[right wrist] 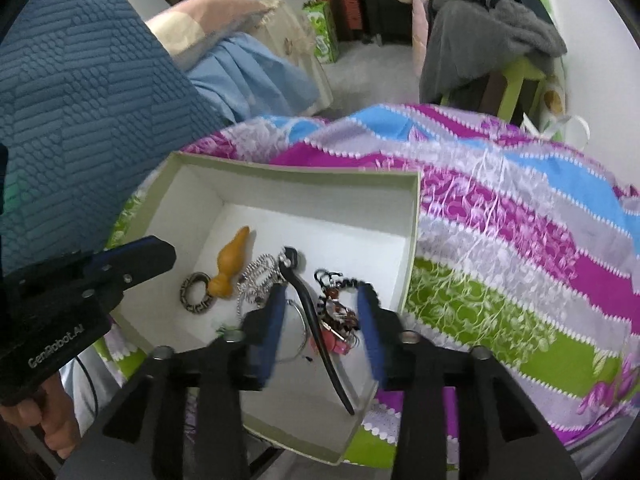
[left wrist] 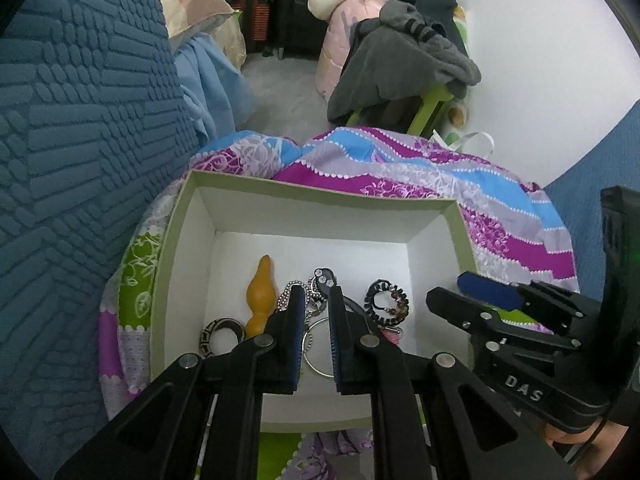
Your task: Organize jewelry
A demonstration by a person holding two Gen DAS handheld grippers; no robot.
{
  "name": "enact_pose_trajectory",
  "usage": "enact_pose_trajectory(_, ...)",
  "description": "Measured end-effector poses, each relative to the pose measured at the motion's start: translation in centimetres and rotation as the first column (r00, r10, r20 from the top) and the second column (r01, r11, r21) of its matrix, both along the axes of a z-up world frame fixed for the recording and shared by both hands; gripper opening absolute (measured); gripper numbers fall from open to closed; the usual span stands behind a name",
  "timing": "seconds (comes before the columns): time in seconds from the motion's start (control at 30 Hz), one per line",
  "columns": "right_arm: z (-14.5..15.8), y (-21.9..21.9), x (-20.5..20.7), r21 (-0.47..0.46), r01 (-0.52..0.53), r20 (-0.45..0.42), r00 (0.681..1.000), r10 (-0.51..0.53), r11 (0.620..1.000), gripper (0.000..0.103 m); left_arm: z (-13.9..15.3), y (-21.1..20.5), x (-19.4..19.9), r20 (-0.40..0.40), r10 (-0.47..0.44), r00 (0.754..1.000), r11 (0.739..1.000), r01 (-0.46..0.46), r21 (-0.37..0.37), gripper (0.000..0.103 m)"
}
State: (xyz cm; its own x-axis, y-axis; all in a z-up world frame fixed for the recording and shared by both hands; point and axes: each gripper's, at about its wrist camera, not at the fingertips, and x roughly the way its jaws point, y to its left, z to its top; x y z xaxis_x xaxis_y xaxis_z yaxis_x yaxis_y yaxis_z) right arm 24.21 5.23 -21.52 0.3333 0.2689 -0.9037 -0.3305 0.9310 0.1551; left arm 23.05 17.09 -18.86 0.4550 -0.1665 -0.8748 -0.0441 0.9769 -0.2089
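An open cardboard box (left wrist: 172,240) with a pale green rim and white inside sits on a bedspread (left wrist: 460,184) striped in purple, blue, grey and green. The jewelry lies in a loose heap on the box floor toward its near side: a patterned ring (left wrist: 221,336) near the left wall, an orange gourd-shaped piece (left wrist: 261,296) touching it, a ball chain (left wrist: 289,292) tangled with a plain metal hoop (left wrist: 316,350) in the middle, and a black coiled band (left wrist: 386,300) to the right. A long black strap (right wrist: 316,320) runs from the heap toward the near right corner. The left hand-held gripper (left wrist: 314,320) points down into the box, its blue-padded jaws almost shut with only a narrow gap over the chain and hoop, pressing on nothing. The right hand-held gripper (right wrist: 322,320) hangs over the right half of the box, jaws apart, straddling the strap and coiled band without gripping them
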Motion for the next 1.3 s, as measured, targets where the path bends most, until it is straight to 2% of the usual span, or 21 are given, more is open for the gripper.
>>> enact_pose_trajectory(0.13, 3.1, -0.4, 0.0, 0.013, 0.005, 0.063, 0.998, -0.006, 1.0, 0.044, 2.8, 0.1, -0.8, 0.056, 0.008, 0.998, 1.0, -0.008, 0.005, 0.012)
enact_pose_trajectory(0.17, 4.0, -0.5, 0.0, 0.021, 0.002, 0.079, 0.997, -0.004, 1.0, 0.045, 3.8, 0.1, -1.2, 0.075, 0.011, 0.997, 1.0, -0.013, 0.015, 0.016)
enact_pose_trajectory(0.2, 5.0, -0.6, -0.1, 0.027, 0.002, 0.1, 0.995, -0.005, 1.0, 0.047, 4.6, 0.0, -1.4, 0.091, 0.012, 0.996, 1.0, -0.014, 0.022, 0.025)
enact_pose_trajectory(0.23, 6.3, -0.8, -0.3, 0.035, 0.002, 0.126, 0.992, -0.006, 0.999, 0.053, 5.7, -0.1, -1.9, 0.116, 0.013, 0.993, 0.999, -0.016, 0.027, 0.031)
enact_pose_trajectory(0.3, 8.6, -1.1, -0.8, 0.052, -0.003, 0.176, 0.984, -0.006, 0.999, 0.057, 7.7, -0.2, -2.7, 0.157, 0.027, 0.987, 0.999, -0.033, 0.037, 0.05)
enact_pose_trajectory(0.37, 10.9, -1.3, -1.4, 0.061, -0.008, 0.222, 0.975, -0.005, 0.998, 0.064, 9.6, -0.4, -3.3, 0.188, 0.032, 0.982, 0.998, -0.04, 0.044, 0.051)
enact_pose_trajectory(0.43, 13.4, -1.5, -2.2, 0.08, -0.025, 0.268, 0.963, 0.003, 0.996, 0.064, 11.4, -0.7, -4.1, 0.216, 0.038, 0.976, 0.998, -0.05, 0.049, 0.052)
enact_pose_trajectory(0.53, 16.6, -1.9, -3.7, 0.084, -0.033, 0.333, 0.943, 0.003, 0.996, 0.07, 14.4, -1.0, -5.6, 0.266, 0.058, 0.962, 0.996, -0.075, 0.054, 0.067)
enact_pose_trajectory(0.6, 18.4, -2.4, -4.8, 0.092, -0.034, 0.374, 0.927, -0.003, 0.995, 0.075, 16.4, -1.3, -7.0, 0.309, 0.079, 0.948, 0.993, -0.102, 0.06, 0.08)
enact_pose_trajectory(0.63, 19.4, -2.7, -5.5, 0.098, -0.039, 0.395, 0.919, -0.003, 0.994, 0.077, 17.4, -1.4, -7.7, 0.328, 0.089, 0.941, 0.991, -0.115, 0.061, 0.083)
enact_pose_trajectory(0.8, 23.0, -4.3, -8.4, 0.122, -0.041, 0.465, 0.885, -0.02, 0.992, 0.079, 21.0, -1.8, -10.6, 0.39, 0.108, 0.915, 0.987, -0.145, 0.067, 0.083)
enact_pose_trajectory(0.9, 24.2, -5.1, -9.9, 0.126, -0.037, 0.498, 0.867, -0.031, 0.991, 0.086, 22.9, -2.3, -12.5, 0.423, 0.105, 0.9, 0.985, -0.152, 0.079, 0.086)
enact_pose_trajectory(0.97, 25.0, -5.7, -11.1, 0.13, -0.03, 0.518, 0.854, -0.042, 0.991, 0.1, 23.8, -2.6, -13.5, 0.442, 0.1, 0.892, 0.983, -0.156, 0.094, 0.086)
enact_pose_trajectory(1.0, 25.2, -6.0, -11.5, 0.131, -0.025, 0.525, 0.85, -0.047, 0.991, 0.103, 24.2, -2.7, -14.1, 0.449, 0.103, 0.888, 0.982, -0.161, 0.094, 0.086)
enact_pose_trajectory(1.1, 25.6, -6.7, -13.0, 0.144, -0.015, 0.539, 0.84, -0.066, 0.989, 0.103, 25.0, -3.0, -15.5, 0.462, 0.112, 0.88, 0.983, -0.165, 0.075, 0.086)
enact_pose_trajectory(1.3, 25.4, -7.9, -16.1, 0.154, 0.014, 0.558, 0.824, -0.099, 0.988, 0.103, 25.8, -3.6, -18.2, 0.492, 0.121, 0.862, 0.977, -0.19, 0.094, 0.086)
